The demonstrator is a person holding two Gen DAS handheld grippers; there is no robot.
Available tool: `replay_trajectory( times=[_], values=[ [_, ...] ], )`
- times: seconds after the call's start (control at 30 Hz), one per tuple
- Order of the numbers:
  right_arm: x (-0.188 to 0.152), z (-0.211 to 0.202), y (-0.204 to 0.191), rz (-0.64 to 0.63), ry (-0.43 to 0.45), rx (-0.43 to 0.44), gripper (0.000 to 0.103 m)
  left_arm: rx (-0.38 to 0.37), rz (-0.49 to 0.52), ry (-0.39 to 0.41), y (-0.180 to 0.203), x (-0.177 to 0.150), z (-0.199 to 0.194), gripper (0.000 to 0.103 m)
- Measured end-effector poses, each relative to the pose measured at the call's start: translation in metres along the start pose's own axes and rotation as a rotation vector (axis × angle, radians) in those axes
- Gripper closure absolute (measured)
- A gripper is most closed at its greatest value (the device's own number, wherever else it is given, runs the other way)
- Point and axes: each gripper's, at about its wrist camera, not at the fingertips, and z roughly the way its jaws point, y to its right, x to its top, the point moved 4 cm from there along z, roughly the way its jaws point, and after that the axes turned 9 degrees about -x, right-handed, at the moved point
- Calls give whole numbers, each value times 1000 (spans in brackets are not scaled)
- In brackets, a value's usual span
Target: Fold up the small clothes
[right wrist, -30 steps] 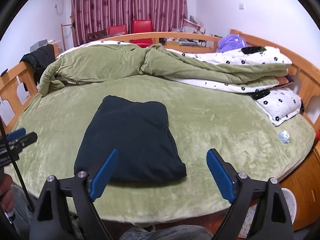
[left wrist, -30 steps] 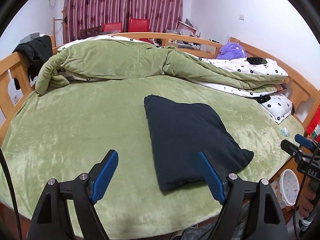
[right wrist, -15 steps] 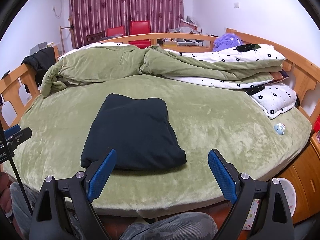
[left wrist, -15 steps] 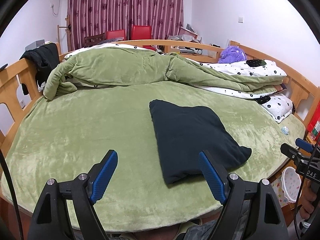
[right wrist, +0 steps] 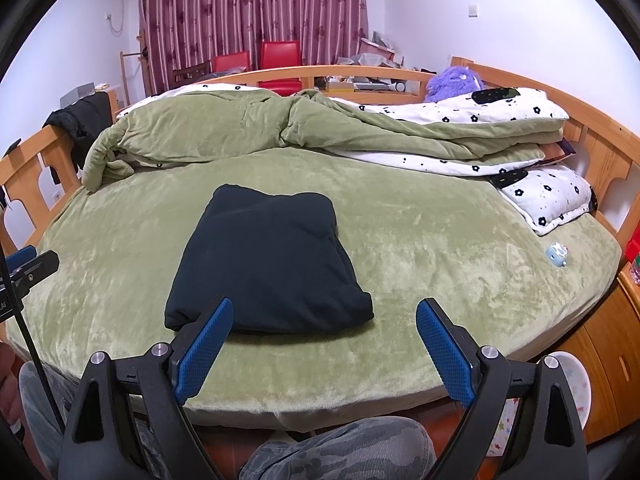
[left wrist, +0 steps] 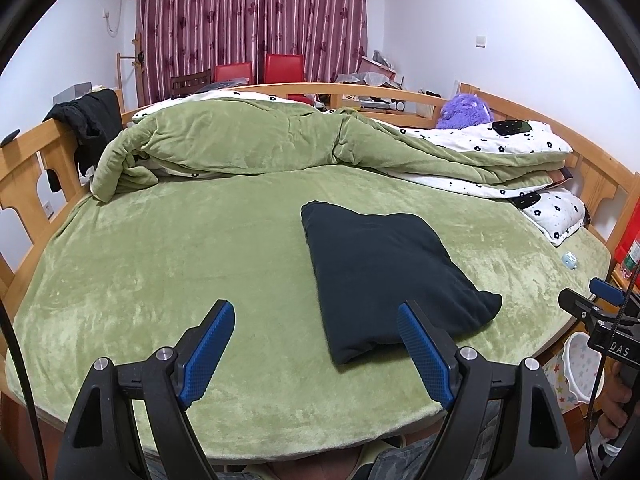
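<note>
Left hand-held gripper [left wrist: 316, 336] and right hand-held gripper [right wrist: 324, 334]: both spread wide, nothing between the pads, both held off the bed's near edge and clear of the cloth. One dark garment [right wrist: 264, 264] lies on the green bed [right wrist: 420, 264], toward the near edge — already a compact, squarish packet with tidy edges, one corner bulging slightly. Judged from this, the folding of this piece looks finished; no other loose small garment shows on the mattress. Count — two grippers, one folded garment, one quilt [right wrist: 224, 128], one pillow [right wrist: 548, 196], one purple plush [right wrist: 452, 82], two red chairs [right wrist: 256, 60].
</note>
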Motion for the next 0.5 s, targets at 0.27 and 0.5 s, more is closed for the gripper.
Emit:
replay_trajectory(
  times=[0.27, 0.5],
  values=[
    [-1, -2, 0, -1, 0, 2, 11, 2, 2, 5, -2, 0, -5, 20],
    [0, -1, 0, -1, 0, 3, 11, 1, 1, 5, -1, 0, -5, 20]
  ],
)
